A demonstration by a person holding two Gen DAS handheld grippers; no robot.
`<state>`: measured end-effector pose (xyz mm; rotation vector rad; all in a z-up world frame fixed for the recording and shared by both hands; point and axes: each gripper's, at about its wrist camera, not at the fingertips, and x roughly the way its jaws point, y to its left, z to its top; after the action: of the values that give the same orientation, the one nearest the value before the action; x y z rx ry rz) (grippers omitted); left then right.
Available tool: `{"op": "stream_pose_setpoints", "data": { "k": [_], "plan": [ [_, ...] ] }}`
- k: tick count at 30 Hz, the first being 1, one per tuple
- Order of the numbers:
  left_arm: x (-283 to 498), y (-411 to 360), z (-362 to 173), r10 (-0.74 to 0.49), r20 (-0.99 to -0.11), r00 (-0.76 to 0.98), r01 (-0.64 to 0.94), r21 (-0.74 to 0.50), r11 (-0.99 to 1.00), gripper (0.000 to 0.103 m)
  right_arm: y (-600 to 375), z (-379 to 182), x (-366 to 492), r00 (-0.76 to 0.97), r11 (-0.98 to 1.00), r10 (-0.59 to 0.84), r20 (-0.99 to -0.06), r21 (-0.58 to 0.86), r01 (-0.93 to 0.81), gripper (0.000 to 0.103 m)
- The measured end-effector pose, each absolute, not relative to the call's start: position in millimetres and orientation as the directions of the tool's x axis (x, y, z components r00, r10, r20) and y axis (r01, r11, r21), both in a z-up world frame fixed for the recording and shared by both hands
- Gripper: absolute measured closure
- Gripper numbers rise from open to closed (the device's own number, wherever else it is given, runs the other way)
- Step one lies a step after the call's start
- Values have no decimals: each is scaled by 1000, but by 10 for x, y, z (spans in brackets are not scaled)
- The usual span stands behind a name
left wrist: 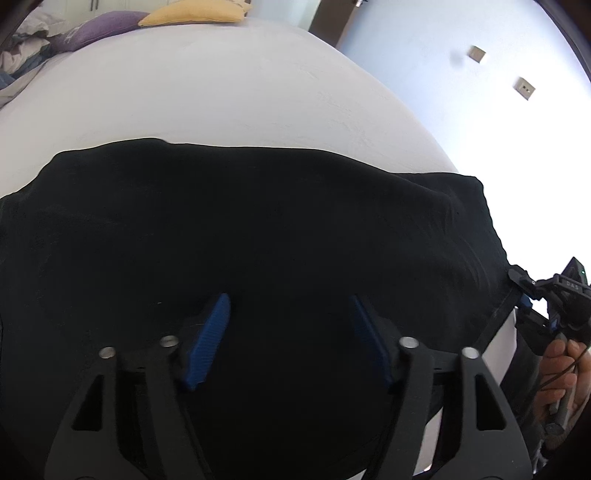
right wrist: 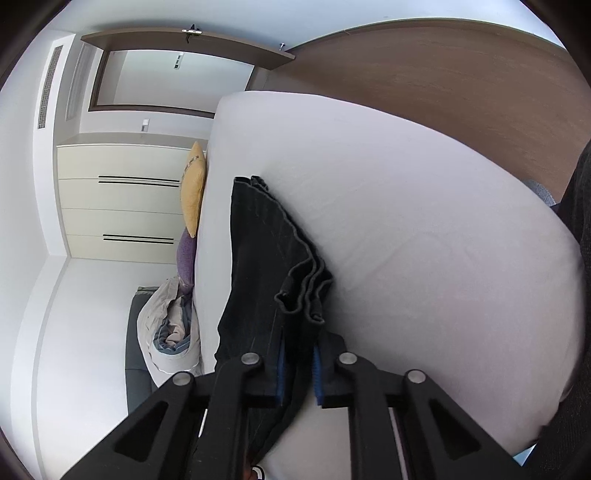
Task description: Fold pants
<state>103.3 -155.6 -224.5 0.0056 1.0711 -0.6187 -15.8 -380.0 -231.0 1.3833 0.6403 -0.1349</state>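
Observation:
Black pants (left wrist: 258,229) lie spread across the near part of a white bed (left wrist: 207,92). My left gripper (left wrist: 290,332) is open, its blue pads hovering over the dark fabric with nothing between them. My right gripper (right wrist: 298,363) is shut on the pants (right wrist: 258,251), pinching layered fabric near the hems; it also shows at the right edge of the left wrist view (left wrist: 524,284), clamped on the cloth's corner. In the right wrist view the pants run as a folded strip away along the bed (right wrist: 406,221).
A yellow pillow (left wrist: 192,16) and a purple pillow (left wrist: 96,29) sit at the far end of the bed, with a bundled blanket (right wrist: 170,325) beside them. White drawers (right wrist: 118,203) stand beyond. A wooden floor (right wrist: 461,81) lies past the bed.

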Motion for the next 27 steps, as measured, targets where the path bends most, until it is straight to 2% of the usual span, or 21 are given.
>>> {"op": "stream_pose_setpoints", "data": {
  "k": [2,6,11,15,18,20,23,25,26,27],
  "plan": [
    [1053,-1473,-2239,-460,-820,340,450,-288,846,71,-3784,-2270,-130,818,239,265,-510,857,457,91],
    [1135,-1262,-2212,-500,-802,328,397,-363,843,83,-3753,-2187,-110,804,283,242,-543,832,477,92],
    [1145,-1051,-2184,-520,-787,333,348,-410,843,84,-3665,-2008,-37,783,379,195,-591,781,496,93],
    [1172,-946,-2242,-539,-783,311,351,-432,831,85,-3419,-1631,202,766,554,142,-627,692,463,93],
    [1210,-849,-2272,-584,-758,290,326,-495,805,85,-2897,-1202,548,761,760,140,-634,561,328,93],
    [1229,-749,-2269,-617,-736,279,300,-543,784,84,-2250,-1014,845,724,908,163,-671,389,156,93],
    [1233,-573,-2211,-650,-703,288,245,-602,760,84,-1404,-1144,1090,652,987,153,-742,149,-61,93],
    [1234,-435,-2148,-691,-665,285,214,-658,722,76,-1069,-1373,1191,606,989,143,-782,86,-122,93],
    [1234,-385,-2117,-702,-653,283,202,-675,710,48,-990,-1446,1214,593,989,139,-793,75,-131,94],
    [1239,-245,-2044,-710,-644,285,187,-689,700,13,-932,-1495,1224,583,988,135,-801,67,-136,93]
  ]
}}
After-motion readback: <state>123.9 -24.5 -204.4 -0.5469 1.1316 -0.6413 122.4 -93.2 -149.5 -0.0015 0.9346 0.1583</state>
